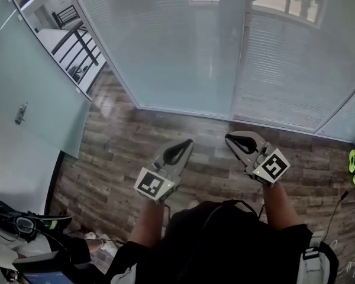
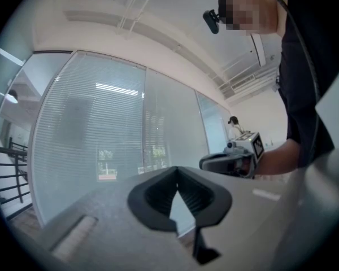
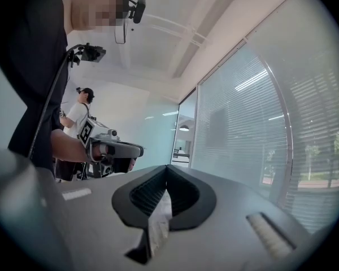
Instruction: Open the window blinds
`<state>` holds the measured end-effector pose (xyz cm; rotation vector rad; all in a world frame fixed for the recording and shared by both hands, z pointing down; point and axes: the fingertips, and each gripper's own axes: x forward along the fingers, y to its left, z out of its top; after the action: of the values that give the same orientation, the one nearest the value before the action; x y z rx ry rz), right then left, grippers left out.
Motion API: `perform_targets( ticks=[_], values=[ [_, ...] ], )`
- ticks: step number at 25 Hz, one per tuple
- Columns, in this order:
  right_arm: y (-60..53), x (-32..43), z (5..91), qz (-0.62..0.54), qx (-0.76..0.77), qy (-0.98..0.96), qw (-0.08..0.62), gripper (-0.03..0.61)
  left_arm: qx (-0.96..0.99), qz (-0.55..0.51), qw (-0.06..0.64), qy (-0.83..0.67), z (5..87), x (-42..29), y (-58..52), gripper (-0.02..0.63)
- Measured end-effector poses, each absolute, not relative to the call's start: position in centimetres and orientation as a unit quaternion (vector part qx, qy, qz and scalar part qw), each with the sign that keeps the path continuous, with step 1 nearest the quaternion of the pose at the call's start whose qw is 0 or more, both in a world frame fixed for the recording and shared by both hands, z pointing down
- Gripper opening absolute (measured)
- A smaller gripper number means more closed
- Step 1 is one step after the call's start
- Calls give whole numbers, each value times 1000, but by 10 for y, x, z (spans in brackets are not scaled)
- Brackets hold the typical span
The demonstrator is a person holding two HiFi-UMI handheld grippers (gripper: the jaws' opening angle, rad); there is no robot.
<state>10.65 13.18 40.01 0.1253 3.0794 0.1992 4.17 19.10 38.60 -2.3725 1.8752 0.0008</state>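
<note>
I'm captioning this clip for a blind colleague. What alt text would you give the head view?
Seen from above, a person holds the left claw and right claw, both shut and empty, side by side over a wood-plank floor. They point toward lowered window blinds just ahead.

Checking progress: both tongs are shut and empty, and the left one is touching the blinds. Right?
No. The left tongs touch nothing: the head view shows them over the floor, short of the blinds. They and the right tongs are shut and empty.
</note>
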Motion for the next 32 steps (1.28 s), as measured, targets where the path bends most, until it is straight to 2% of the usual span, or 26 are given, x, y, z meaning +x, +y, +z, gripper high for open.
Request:
perform_targets(
  ticks=[14, 24, 32],
  values=[
    [120, 33, 396, 69, -15, 997, 19, 6, -814, 9, 64, 577, 391, -31, 178, 5],
    [122, -6, 400, 62, -29, 998, 10, 6, -829, 27, 44, 557, 398, -62, 178, 5],
    [114, 4, 406, 75, -51, 996, -7, 6, -847, 43, 43, 529, 400, -46, 161, 5]
  ],
)
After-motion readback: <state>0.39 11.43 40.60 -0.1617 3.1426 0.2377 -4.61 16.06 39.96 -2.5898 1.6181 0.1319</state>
